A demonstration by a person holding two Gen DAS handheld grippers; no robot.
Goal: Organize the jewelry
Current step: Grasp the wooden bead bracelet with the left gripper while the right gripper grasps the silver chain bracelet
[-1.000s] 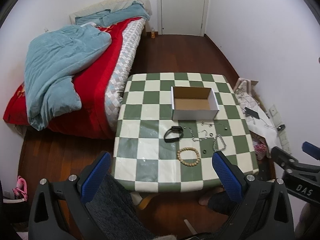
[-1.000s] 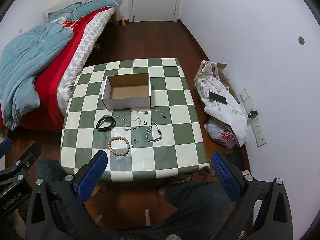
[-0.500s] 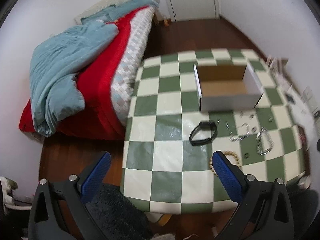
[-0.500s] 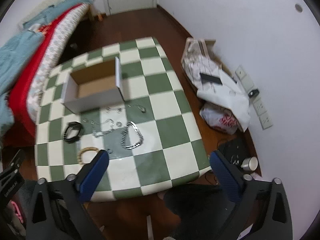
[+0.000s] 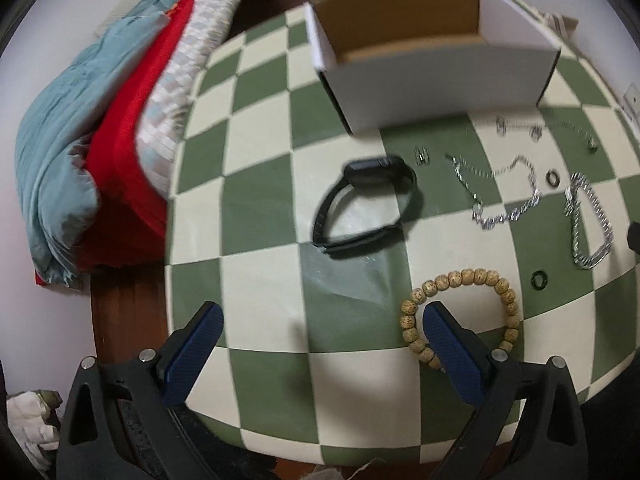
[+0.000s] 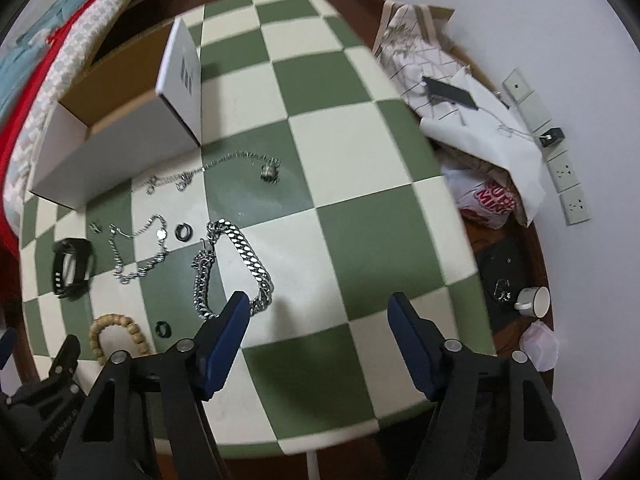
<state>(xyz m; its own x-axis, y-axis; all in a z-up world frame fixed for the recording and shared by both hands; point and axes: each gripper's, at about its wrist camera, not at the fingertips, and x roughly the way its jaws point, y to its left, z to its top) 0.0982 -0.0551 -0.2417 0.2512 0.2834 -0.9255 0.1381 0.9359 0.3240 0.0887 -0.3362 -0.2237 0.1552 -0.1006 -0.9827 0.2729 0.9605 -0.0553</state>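
The jewelry lies on a green-and-cream checkered table (image 5: 260,280) in front of an open white box (image 5: 436,80) (image 6: 120,148). My left gripper (image 5: 320,310) is open low over the near edge. Its right finger overlaps the wooden bead bracelet (image 5: 464,276), and the black wristband (image 5: 368,208) lies ahead of it. My right gripper (image 6: 318,300) is open too, its left finger just over the near end of the heavy silver chain (image 6: 248,256). A thin chain (image 6: 140,270), a pendant necklace (image 6: 268,172) and two black rings (image 6: 183,232) (image 6: 163,328) lie around.
A bed with red and blue covers (image 5: 80,140) stands against the table's left side. On the floor to the right are bags (image 6: 480,140), a phone (image 6: 452,92) and a cup (image 6: 532,302), with wall sockets (image 6: 564,172) behind.
Both grippers have dropped and moved forward from high above the room to just over the table's near edge. The jewelry has not moved, and both grippers stay open.
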